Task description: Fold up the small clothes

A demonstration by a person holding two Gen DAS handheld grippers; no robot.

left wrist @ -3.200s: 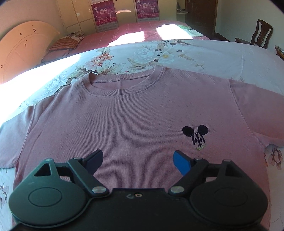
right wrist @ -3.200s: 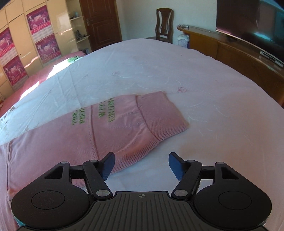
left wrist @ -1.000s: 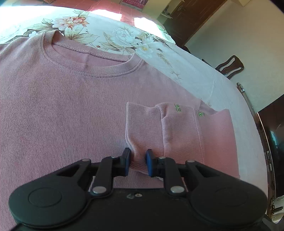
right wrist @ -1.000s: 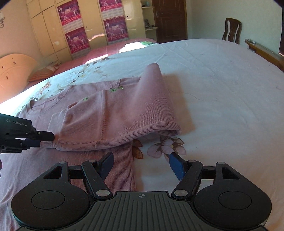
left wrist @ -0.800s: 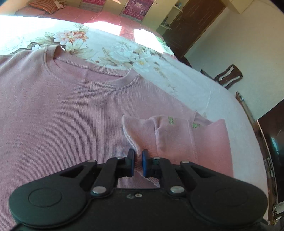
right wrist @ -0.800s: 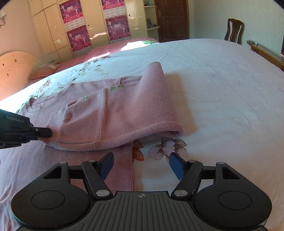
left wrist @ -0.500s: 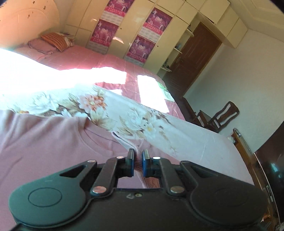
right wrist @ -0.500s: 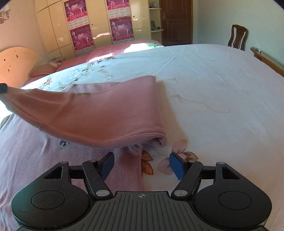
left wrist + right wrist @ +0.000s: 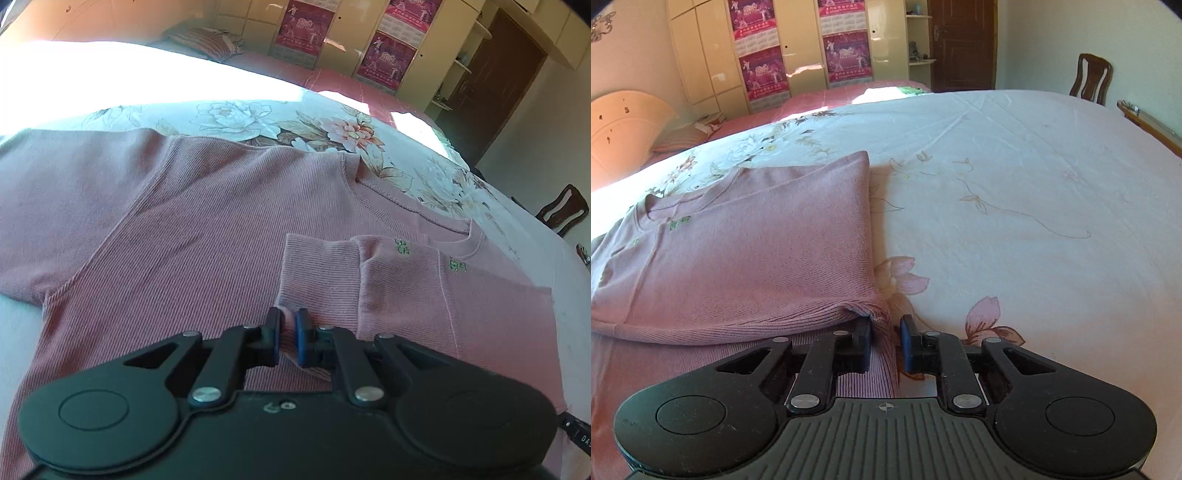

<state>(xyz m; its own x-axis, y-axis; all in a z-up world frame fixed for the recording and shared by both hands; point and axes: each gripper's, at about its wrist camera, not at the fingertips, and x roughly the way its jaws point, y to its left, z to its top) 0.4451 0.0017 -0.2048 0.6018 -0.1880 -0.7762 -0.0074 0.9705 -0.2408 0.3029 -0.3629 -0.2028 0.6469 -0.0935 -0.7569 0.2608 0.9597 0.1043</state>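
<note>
Item: pink sweater [image 9: 207, 229], which we found lying flat on the floral sheet [image 9: 997, 192], one sleeve [image 9: 399, 291] folded across its chest. Our left gripper [image 9: 287, 338] pinched the cuff. Our right gripper [image 9: 885, 341] was nearly closed around the folded corner.

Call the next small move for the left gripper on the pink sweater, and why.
Probably open the left gripper and back off. Its jaws pinch the ribbed cuff of the sleeve, which already lies flat across the pink sweater chest, so that fold looks placed. The right gripper sits around the folded side's lower corner, with its jaws near closed.
</note>
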